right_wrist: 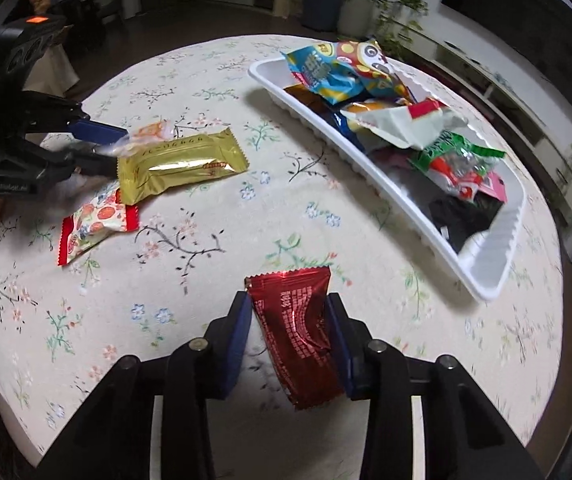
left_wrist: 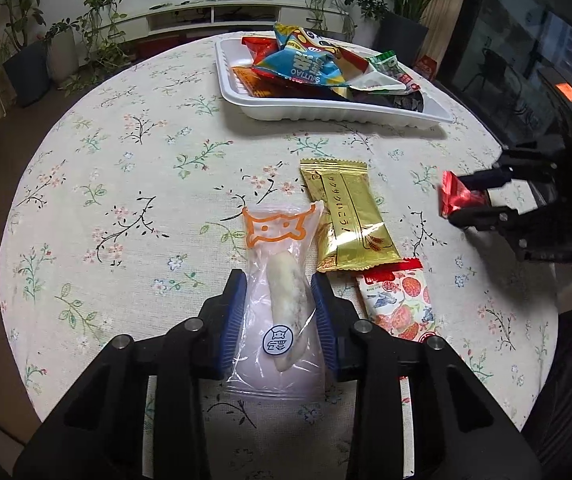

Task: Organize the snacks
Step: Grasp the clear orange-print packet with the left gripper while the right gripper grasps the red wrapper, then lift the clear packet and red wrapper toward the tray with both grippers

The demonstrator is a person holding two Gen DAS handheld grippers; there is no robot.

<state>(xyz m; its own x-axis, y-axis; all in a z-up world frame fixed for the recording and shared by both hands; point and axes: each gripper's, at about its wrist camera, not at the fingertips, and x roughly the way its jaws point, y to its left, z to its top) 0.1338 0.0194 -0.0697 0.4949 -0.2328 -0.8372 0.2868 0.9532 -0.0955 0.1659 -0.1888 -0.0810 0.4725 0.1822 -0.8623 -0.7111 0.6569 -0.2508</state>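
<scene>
A clear snack packet (left_wrist: 282, 248) with an orange cat outline lies on the floral tablecloth, and my left gripper (left_wrist: 278, 284) is shut on its lower half, blue pads pressing both sides. My right gripper (right_wrist: 289, 300) is shut on a red foil packet (right_wrist: 297, 332), which hangs slightly above the cloth; in the left wrist view the same red foil packet (left_wrist: 455, 198) sticks out of the right gripper (left_wrist: 469, 204) at the right. Beside the clear packet lie a gold packet (left_wrist: 349, 220) and a strawberry-print packet (left_wrist: 401, 300). The white tray (left_wrist: 325, 110) at the back holds several snack bags.
The round table's edge (left_wrist: 18, 208) curves close on the left and front. Potted plants (left_wrist: 26, 52) and a low white shelf (left_wrist: 214, 16) stand beyond the table. A dark cabinet (left_wrist: 525, 60) sits at the right. Bare cloth (right_wrist: 190, 248) lies between the packets and the tray.
</scene>
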